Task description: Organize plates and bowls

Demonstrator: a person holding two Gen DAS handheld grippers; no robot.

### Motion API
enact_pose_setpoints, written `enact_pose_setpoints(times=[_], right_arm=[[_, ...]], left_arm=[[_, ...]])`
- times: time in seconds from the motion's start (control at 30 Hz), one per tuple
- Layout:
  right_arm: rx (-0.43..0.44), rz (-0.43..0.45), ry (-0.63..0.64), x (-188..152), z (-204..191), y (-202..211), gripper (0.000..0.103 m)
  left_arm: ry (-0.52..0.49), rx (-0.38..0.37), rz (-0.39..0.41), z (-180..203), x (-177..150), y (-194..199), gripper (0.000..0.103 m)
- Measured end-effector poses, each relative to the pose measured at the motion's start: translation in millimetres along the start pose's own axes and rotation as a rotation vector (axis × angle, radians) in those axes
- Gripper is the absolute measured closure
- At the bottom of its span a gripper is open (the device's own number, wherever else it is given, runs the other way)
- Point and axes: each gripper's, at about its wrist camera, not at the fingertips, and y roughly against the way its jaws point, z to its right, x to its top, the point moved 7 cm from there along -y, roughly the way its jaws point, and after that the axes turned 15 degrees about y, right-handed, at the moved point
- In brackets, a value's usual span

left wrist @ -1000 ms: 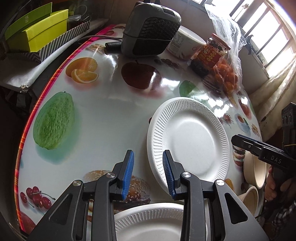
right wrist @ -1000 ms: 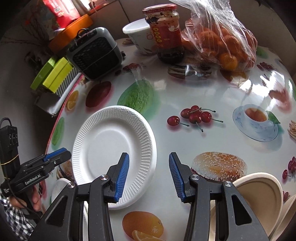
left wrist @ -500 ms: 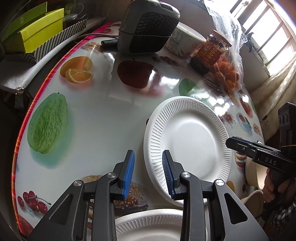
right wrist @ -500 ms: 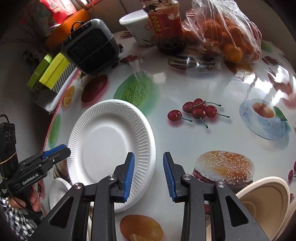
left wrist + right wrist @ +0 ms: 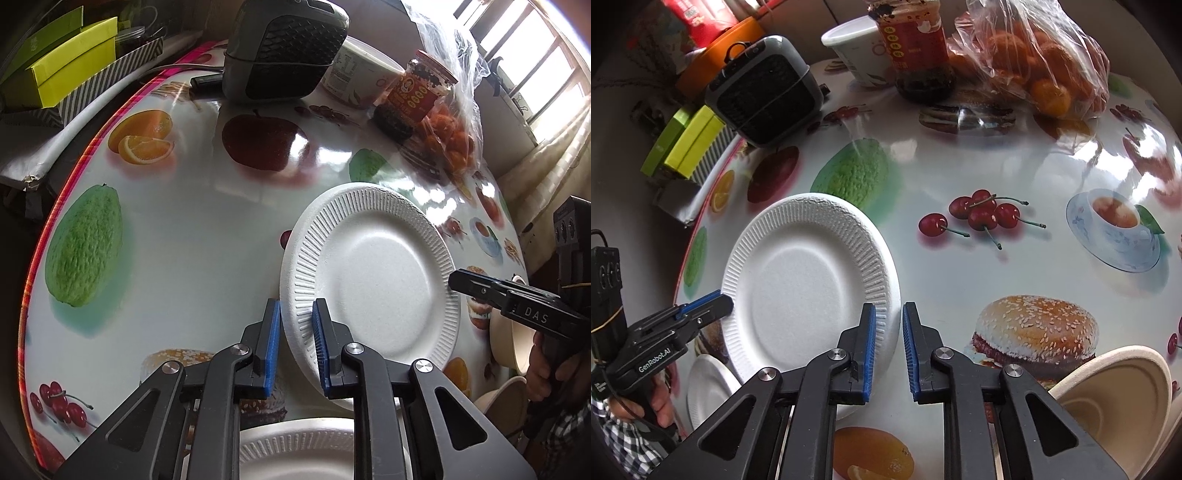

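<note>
A white ribbed paper plate (image 5: 373,291) lies on the fruit-print table; it also shows in the right wrist view (image 5: 809,277). My left gripper (image 5: 297,347) straddles the plate's near-left rim, jaws narrowly open with the rim between the blue pads. My right gripper (image 5: 888,347) straddles the plate's opposite rim, jaws narrowly open around it. Each gripper shows in the other's view, the right (image 5: 458,282) and the left (image 5: 720,301). A second white plate (image 5: 299,446) lies below my left gripper. Beige bowls (image 5: 1115,402) sit at the right table edge.
At the back stand a grey fan heater (image 5: 280,51), a white cup (image 5: 860,48), a red-labelled jar (image 5: 916,40) and a bag of oranges (image 5: 1034,62). Yellow-green boxes (image 5: 66,62) lie off the table's left edge (image 5: 55,218).
Both grippers moved forward to the plate and narrowed their jaws from wide open, so each now has the plate's rim between its pads.
</note>
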Motion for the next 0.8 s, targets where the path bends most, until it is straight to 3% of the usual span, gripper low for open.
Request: enact_pose_setpoints(times=[0.8], right_arm=[[0.005,0.033,-0.005,-1.0,-4.7,14.7,0.089]], left_arm=[[0.003,-0.016,0.027,0.9,1.2,13.5,0.085]])
